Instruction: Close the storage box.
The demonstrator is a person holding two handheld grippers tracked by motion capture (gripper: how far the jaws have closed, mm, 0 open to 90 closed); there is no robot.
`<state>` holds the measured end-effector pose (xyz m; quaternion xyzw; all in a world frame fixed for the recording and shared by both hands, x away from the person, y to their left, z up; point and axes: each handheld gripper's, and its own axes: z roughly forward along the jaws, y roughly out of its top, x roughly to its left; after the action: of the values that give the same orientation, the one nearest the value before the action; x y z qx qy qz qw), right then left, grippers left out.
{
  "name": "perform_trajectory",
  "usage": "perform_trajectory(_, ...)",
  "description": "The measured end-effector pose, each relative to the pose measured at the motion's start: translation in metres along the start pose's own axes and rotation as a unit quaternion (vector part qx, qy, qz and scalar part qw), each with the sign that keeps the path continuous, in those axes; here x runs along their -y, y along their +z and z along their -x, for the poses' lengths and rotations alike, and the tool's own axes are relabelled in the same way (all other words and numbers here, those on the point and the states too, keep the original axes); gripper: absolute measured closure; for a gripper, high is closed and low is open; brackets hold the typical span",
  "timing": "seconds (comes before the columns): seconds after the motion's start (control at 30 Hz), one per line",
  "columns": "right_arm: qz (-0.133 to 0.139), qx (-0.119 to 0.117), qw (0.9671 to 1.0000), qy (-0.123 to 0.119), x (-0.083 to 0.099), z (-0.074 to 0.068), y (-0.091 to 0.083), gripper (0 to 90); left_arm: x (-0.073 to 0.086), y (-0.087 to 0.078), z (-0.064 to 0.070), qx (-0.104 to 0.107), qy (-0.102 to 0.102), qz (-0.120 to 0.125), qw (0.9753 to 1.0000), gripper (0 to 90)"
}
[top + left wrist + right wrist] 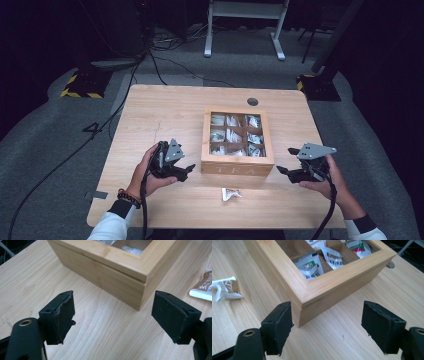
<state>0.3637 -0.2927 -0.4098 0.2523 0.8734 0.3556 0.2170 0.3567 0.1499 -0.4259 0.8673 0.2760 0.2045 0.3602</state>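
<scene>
**Tea box flanked by two open grippers**

High view: the wooden tea box [237, 137] sits mid-table, bare tabletop [165, 110] around it. The left gripper [186, 171] and right gripper [283, 171] wait beside its front corners; a tea sachet [231, 194] lies near the table's front edge.

Left gripper view: jaws apart, box corner ahead, untouched.

Right gripper view: jaws apart, corner between them.

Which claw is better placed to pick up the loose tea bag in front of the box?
Probably the right claw: open and empty, it sits about as near the tea bag as the left claw, and its jaws point toward it.
</scene>
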Motion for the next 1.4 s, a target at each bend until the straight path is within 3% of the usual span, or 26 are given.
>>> perform_trajectory(0.37,-0.027,0.03,0.9992,0.005,0.021,0.004,0.0,25.2,0.023,-0.009,-0.005,-0.028,-0.007,-0.025,0.9993,19.4)
perform_trajectory(0.67,-0.038,0.033,0.9983,0.03,0.044,0.008,0.001,25.2,0.047,-0.01,-0.006,-0.049,-0.005,-0.05,0.9975,19.2)
perform_trajectory(1.1,-0.039,0.043,0.9954,0.076,0.078,0.017,-0.004,26.2,0.077,-0.012,-0.011,-0.031,-0.024,-0.07,0.9968,18.2)
perform_trajectory(1.4,-0.043,0.041,0.9922,0.109,0.107,0.02,-0.004,26.2,0.099,-0.01,-0.018,-0.015,-0.056,-0.078,0.9952,17.9)
